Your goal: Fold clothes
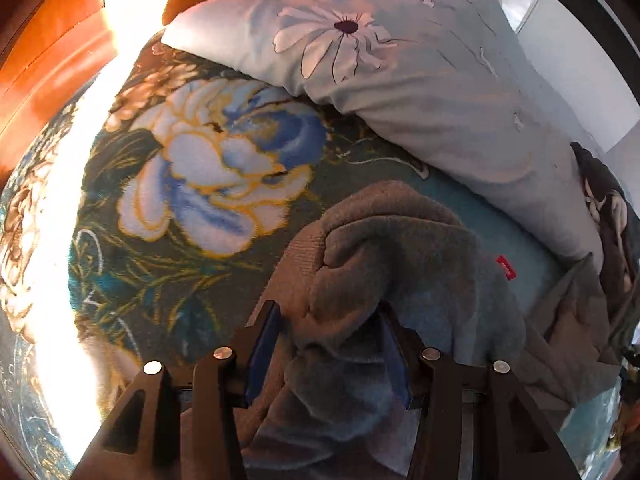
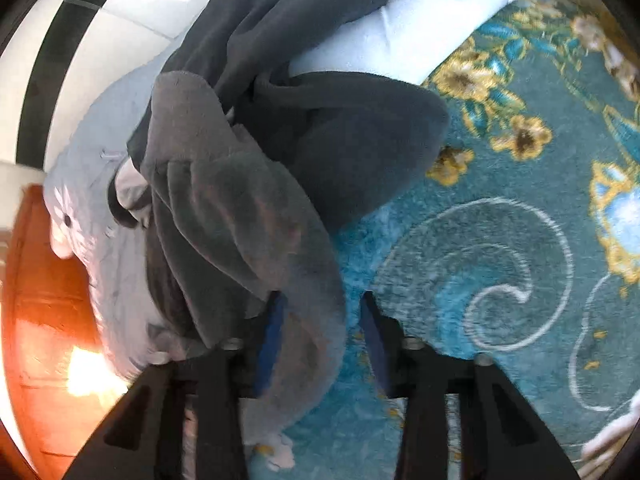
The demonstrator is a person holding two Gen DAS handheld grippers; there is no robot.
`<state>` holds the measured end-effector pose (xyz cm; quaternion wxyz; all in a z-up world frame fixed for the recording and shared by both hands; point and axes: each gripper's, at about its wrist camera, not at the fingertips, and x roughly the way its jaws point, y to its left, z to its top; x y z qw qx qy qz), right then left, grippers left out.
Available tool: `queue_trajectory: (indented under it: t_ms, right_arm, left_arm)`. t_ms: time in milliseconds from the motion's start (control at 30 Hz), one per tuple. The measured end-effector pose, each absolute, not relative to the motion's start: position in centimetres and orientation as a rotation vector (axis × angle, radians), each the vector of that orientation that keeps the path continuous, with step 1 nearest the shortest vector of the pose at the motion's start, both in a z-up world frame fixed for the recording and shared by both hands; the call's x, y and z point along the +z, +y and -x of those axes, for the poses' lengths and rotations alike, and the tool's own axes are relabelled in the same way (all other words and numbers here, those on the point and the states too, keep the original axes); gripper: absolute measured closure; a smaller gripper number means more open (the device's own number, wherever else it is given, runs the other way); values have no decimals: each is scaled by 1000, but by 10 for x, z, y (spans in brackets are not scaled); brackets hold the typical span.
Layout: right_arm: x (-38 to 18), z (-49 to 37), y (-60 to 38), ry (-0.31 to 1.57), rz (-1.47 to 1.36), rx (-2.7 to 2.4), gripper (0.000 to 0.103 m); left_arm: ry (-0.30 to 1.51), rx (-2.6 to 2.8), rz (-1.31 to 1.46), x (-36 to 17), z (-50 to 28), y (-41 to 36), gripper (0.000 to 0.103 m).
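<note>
Two hand-held grippers (image 1: 328,316) (image 2: 322,312) (sweater-edge (image 1: 384,240))

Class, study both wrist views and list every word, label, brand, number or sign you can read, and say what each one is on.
No text can be read in either view.
Red tag sewn on the grey garment: whitish marks, too small and blurred to read.
Floral blanket and daisy pillow: patterns only, no writing.

Open floral blanket (image 1: 180,200) is left free on the left; passage rightward is blocked by the pillow (image 1: 420,92) and the heaped grey garment (image 1: 392,248).
</note>
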<state>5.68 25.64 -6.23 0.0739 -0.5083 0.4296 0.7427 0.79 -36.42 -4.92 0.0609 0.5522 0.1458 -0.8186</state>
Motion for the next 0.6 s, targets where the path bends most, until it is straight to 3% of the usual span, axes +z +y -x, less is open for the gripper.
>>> queue_trajectory:
  t_ms: [100, 200, 267, 367, 467, 600]
  right_arm:
    - [-61, -55, 254, 1349, 1527, 2233, 81]
    - [-54, -56, 252, 1376, 1517, 2265, 94]
    - [-44, -57, 250, 1375, 1503, 2309, 96]
    - [-19, -60, 248, 1377, 1469, 2401, 97]
    - [18, -77, 253, 1418, 1365, 2507, 97]
    - [82, -124, 259, 1372, 1241, 2659, 97]
  left_arm:
    - [447, -2486, -1641, -46, -11, -361, 53]
    - [445, -2506, -1593, -38, -18, -357, 63]
    - [444, -2519, -1561, -33, -22, -355, 79]
    - [442, -2538, -1512, -25, -28, -351, 90]
    - [446, -2558, -1460, -16, -35, -347, 91]
    - [582, -2627, -1287, 21, -86, -360, 91]
